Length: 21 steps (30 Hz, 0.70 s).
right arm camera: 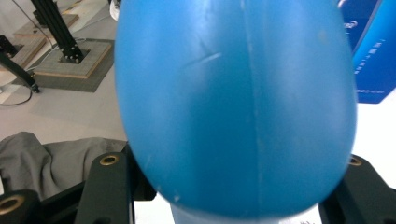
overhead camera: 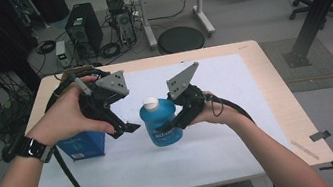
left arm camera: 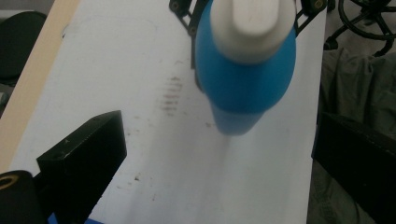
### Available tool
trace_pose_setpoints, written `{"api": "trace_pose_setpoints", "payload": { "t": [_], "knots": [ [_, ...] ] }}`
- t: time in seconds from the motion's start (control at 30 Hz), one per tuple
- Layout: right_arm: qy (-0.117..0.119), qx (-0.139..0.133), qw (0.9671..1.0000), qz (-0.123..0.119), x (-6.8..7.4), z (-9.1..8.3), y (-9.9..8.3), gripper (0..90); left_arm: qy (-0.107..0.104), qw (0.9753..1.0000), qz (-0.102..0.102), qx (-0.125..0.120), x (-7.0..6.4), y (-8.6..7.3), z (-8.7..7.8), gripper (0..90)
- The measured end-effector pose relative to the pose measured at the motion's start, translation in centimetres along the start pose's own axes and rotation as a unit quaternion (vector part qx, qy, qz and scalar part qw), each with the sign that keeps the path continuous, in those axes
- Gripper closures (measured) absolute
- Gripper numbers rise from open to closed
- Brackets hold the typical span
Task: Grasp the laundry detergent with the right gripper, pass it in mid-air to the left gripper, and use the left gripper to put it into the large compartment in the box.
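A blue bottle [overhead camera: 159, 125] with a white cap [overhead camera: 150, 102] stands upright at the middle of the white sheet. I cannot tell whether its base touches the sheet. My right gripper [overhead camera: 173, 123] comes in from the right and is shut on the bottle's body [right arm camera: 233, 102], one jaw on each side. My left gripper [overhead camera: 127, 128] hovers just left of the bottle, open and holding nothing. In the left gripper view its jaws stand wide apart [left arm camera: 219, 158], looking down on the bottle [left arm camera: 245, 84] and its cap [left arm camera: 254, 25].
A blue carton [overhead camera: 81, 145] stands on the table under my left hand, also seen as a blue carton [right arm camera: 373, 56] past the bottle. The white sheet [overhead camera: 235, 92] covers most of the wooden table [overhead camera: 283, 105]. Computers, cables and a stool sit on the floor beyond.
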State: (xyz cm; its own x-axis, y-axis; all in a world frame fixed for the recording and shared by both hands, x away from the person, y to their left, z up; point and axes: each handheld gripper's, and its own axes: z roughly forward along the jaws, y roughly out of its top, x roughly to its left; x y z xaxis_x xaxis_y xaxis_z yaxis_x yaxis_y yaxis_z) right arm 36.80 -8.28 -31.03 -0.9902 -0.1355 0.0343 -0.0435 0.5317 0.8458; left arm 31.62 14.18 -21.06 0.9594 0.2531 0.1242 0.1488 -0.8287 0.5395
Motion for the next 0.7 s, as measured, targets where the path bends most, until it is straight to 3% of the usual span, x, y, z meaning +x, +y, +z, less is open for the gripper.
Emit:
{"api": "trace_pose_setpoints", "payload": {
  "t": [0.37,0.7],
  "knots": [
    [0.010,0.014,0.9998,-0.007,0.1,1.3,1.2,41.8,-0.005,0.9992,0.021,0.034,-0.7,2.0,1.0,3.8],
    [0.012,0.019,0.9997,-0.011,0.3,1.6,1.4,41.9,-0.010,0.9968,0.039,0.069,-1.1,3.3,2.7,4.3]
  ]
}}
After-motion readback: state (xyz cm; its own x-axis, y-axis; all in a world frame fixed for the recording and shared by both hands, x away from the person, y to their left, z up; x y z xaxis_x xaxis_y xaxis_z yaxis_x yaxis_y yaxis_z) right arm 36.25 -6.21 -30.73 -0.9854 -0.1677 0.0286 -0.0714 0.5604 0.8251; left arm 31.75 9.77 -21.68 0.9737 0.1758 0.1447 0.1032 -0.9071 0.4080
